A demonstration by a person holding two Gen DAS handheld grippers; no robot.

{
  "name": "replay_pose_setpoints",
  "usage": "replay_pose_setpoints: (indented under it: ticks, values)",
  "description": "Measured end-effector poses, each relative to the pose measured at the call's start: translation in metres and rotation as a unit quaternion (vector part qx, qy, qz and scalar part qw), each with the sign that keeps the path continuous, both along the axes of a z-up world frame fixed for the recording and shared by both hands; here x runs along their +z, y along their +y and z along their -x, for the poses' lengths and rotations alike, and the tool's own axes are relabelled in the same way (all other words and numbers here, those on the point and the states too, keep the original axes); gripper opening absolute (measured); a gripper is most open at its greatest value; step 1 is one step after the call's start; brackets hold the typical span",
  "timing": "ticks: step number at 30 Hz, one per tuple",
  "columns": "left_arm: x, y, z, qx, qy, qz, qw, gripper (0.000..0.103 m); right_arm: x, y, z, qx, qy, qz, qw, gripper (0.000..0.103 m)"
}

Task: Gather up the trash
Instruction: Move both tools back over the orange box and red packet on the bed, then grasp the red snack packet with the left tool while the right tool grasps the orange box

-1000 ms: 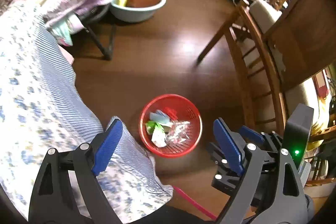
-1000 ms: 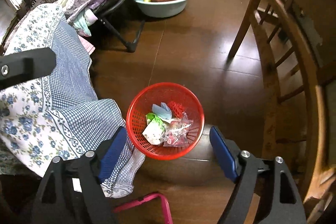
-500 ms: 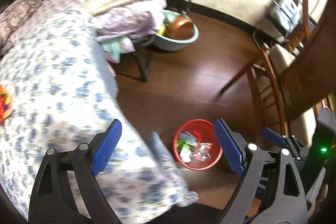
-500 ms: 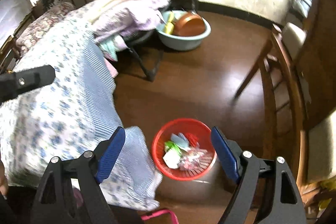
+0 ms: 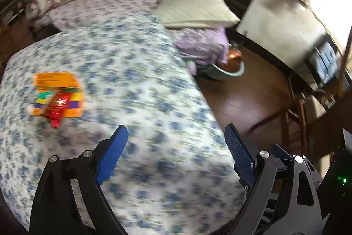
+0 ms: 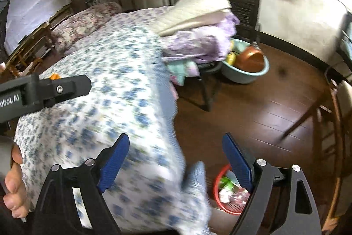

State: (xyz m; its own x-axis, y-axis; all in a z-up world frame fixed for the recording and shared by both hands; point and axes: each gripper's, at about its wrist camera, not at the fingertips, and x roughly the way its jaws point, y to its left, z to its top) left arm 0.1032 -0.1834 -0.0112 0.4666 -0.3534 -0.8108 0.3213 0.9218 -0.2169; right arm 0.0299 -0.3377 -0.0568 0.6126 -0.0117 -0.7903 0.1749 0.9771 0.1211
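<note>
I see both grippers, left (image 5: 176,147) and right (image 6: 176,154), released; wrappers (image 5: 57,98) lie left of my left fingers (image 5: 111,156); basket (image 6: 228,191) behind my right.

A floral-quilted bed (image 5: 136,85) stands on dark wood floor (image 6: 253,107) beside a wooden chair (image 6: 325,124).

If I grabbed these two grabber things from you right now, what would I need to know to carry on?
Left gripper: open, empty, above the bed.
Right gripper: open, empty, over the bed's edge.
Red basket: on the floor beside the bed, already holding several wrappers.
Left to do: the colourful wrappers lie on the bedspread, ahead and left of the left gripper. Probably pick those up next and drop them in the basket.
</note>
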Motion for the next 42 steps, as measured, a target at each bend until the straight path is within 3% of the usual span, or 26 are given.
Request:
replay_pose_setpoints:
  ticks: [5, 8, 14, 19, 26, 31, 36, 42]
  values:
    - [0.005, 0.045, -0.012, 0.038, -0.011, -0.009, 0.9992, 0.086, -0.001, 0.032, -0.026, 0.023, -0.012, -0.02, 0.999, 0.085]
    - [0.006, 0.079, -0.023, 0.051, -0.007, 0.016, 0.9985, 0.086, -0.013, 0.043, -0.029, 0.043, -0.01, -0.035, 0.998, 0.085]
    - [-0.006, 0.129, -0.044, 0.108, -0.004, -0.013, 0.9941, 0.086, -0.021, 0.059, -0.018, 0.084, -0.014, 0.002, 0.996, 0.085]
    - [-0.023, 0.149, -0.051, 0.138, 0.007, -0.03, 0.9899, 0.085, -0.019, 0.058, -0.013, 0.09, -0.027, -0.005, 0.996, 0.085]
    - [-0.031, 0.132, -0.049, 0.118, -0.016, -0.085, 0.9892, 0.085, -0.011, 0.054, -0.008, 0.093, -0.04, -0.012, 0.995, 0.085]
    - [-0.045, 0.117, -0.057, 0.097, -0.02, -0.119, 0.988, 0.063, -0.013, 0.047, -0.011, 0.084, -0.035, -0.018, 0.996, 0.085]
    - [-0.044, 0.109, -0.057, 0.08, -0.04, -0.118, 0.989, 0.035, -0.017, 0.045, -0.012, 0.084, -0.03, -0.019, 0.996, 0.085]
    - [-0.029, 0.122, -0.043, 0.081, -0.041, -0.1, 0.9909, 0.033, -0.019, 0.043, -0.014, 0.082, -0.027, -0.031, 0.996, 0.085]
